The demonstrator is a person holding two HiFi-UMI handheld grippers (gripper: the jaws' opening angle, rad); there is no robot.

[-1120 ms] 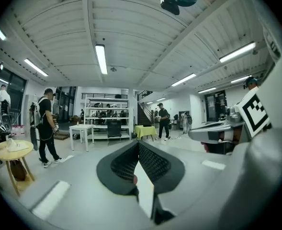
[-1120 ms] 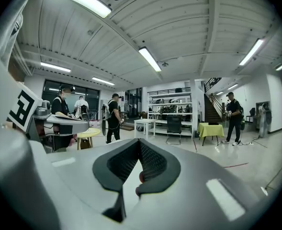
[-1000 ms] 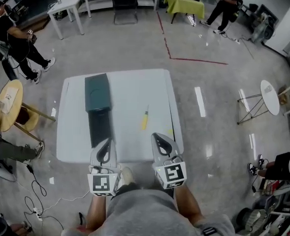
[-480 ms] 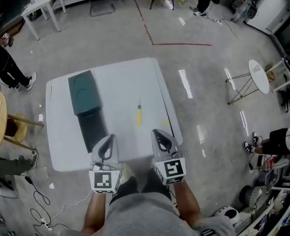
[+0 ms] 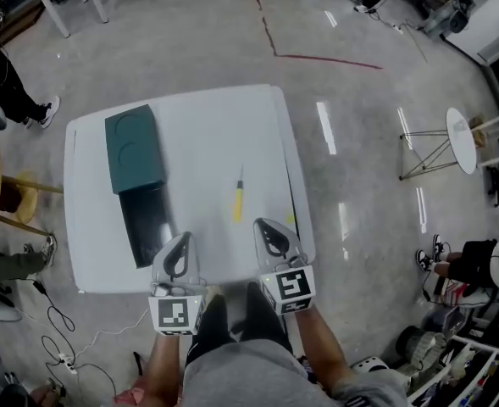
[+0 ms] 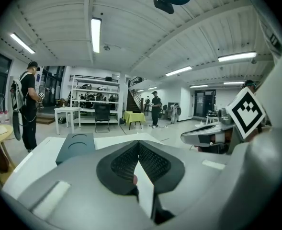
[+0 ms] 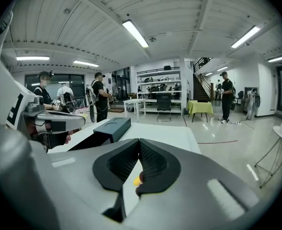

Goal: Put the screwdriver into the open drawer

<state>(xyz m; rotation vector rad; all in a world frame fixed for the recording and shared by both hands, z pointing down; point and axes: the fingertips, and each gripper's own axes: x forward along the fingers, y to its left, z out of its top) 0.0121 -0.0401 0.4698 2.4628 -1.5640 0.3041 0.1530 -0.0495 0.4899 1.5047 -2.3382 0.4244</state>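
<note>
Head view: the screwdriver (image 5: 239,197) lies flat on the white table (image 5: 207,125), right of centre. Its long axis runs nearly straight away from me, yellow handle at my end, thin shaft pointing off toward the far edge. The open drawer (image 5: 147,223) juts toward me out of the dark green cabinet (image 5: 133,148), well apart on the screwdriver's left. My left claw (image 5: 182,238) sits over the near edge beside the drawer's front, pads pressed tip to tip, nothing in them. My right claw (image 5: 263,225) is the same, closed tight and empty, near the handle but not touching. Only the head view gives the tool's whole length; the right gripper view catches just a speck of yellow under its closed tips. The left gripper view offers the cabinet's top and the other claw.
</note>
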